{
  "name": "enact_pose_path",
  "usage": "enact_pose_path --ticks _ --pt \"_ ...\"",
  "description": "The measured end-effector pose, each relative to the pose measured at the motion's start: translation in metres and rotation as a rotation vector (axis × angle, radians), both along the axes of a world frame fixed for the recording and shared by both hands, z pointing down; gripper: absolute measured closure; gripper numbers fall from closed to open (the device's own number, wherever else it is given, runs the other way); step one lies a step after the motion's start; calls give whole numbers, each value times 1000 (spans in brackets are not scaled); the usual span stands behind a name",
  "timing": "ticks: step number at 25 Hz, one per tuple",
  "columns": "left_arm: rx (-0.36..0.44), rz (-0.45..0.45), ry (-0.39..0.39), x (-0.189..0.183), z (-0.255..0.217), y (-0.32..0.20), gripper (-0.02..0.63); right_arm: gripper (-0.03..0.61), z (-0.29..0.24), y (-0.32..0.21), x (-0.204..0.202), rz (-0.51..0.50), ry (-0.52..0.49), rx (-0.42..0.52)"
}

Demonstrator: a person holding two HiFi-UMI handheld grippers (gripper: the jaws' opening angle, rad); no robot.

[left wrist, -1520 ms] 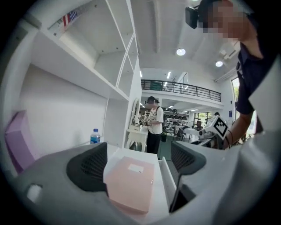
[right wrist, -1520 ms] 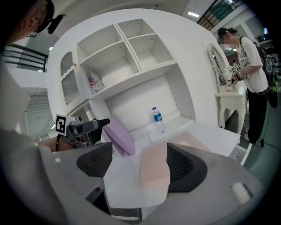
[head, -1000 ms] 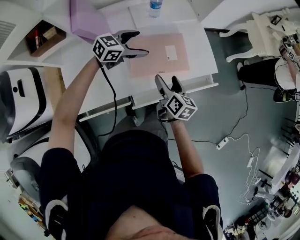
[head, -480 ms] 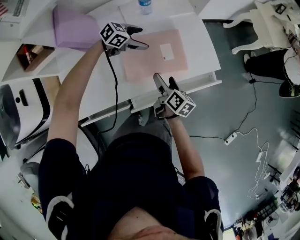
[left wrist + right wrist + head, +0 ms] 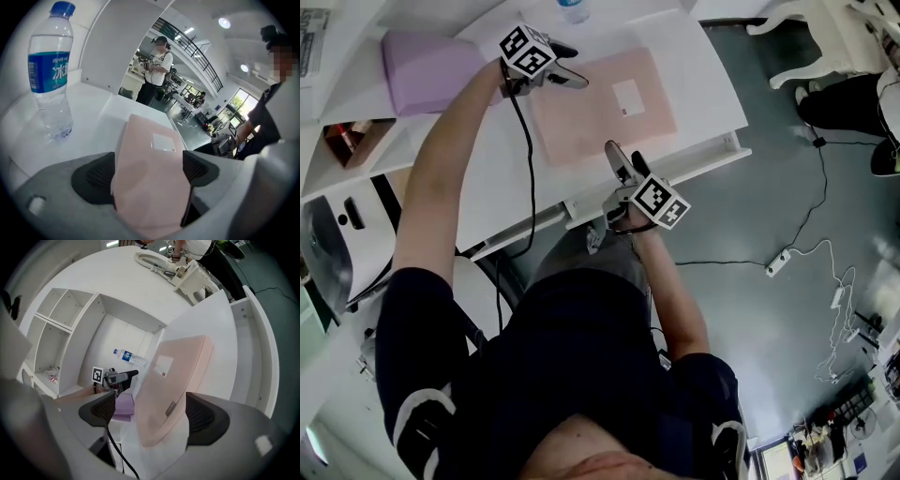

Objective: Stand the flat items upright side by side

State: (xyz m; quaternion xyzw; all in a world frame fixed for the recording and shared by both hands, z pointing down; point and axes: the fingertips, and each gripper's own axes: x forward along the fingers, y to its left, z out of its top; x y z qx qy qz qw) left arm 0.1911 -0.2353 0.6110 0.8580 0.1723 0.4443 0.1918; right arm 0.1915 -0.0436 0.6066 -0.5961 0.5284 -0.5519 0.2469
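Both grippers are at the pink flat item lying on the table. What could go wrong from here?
1. The pink flat item lies flat on the white table. The open left gripper and right gripper may push it instead of pinching its thin edge. The right jaws have just been opening, and the item's near edge between them is not pinched.
2. The water bottle stands upright near the item's far end, so tilting the item up could topple it.

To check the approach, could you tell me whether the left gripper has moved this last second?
Yes: in the head view the left gripper has moved toward the water bottle.
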Motion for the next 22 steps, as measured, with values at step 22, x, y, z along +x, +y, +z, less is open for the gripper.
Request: enact_pose_path --ticks 22 --pt "-130 161 -177 18 52 5 165 129 34 -7 9 134 -131 47"
